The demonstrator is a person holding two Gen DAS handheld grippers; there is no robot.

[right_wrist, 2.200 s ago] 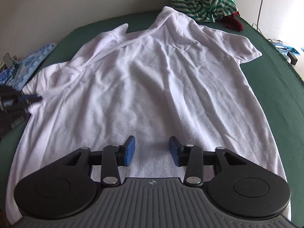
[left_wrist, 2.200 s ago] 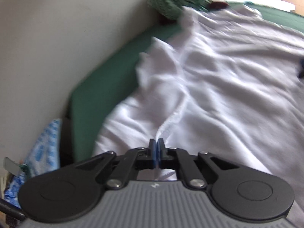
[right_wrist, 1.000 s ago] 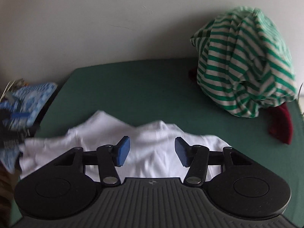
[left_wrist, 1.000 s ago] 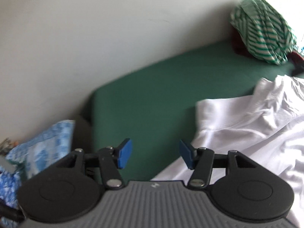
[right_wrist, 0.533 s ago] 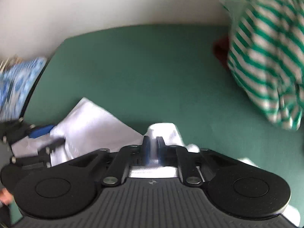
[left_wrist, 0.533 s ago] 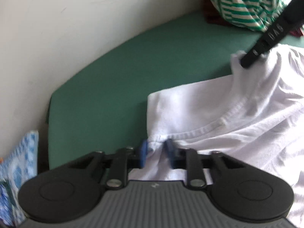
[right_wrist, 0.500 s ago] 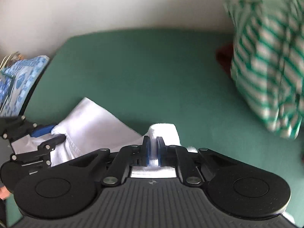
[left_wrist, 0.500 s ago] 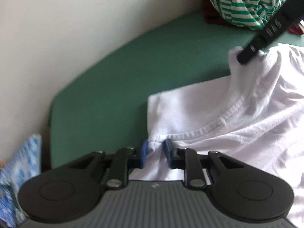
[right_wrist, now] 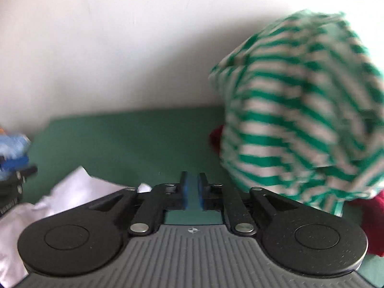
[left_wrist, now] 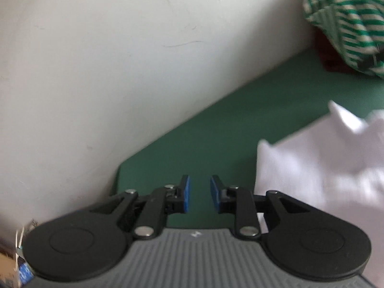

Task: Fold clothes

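White cotton, the shirt [left_wrist: 319, 165] lies on the green tabletop [left_wrist: 216, 139] just right of your left tool [left_wrist: 198, 195], whose pads stand apart with nothing between them. Your right tool [right_wrist: 191, 190] shows only a narrow gap, empty too; the shirt sits low to its left, the striped garment [right_wrist: 297, 124] close on its right. Reach carelessly and you could pinch a single layer, or snag the striped pile, dragging the fold askew.

Soft daylight, motion blur on striped garment [right_wrist: 300, 120] and white shirt [left_wrist: 324, 163], fisheye edge bending
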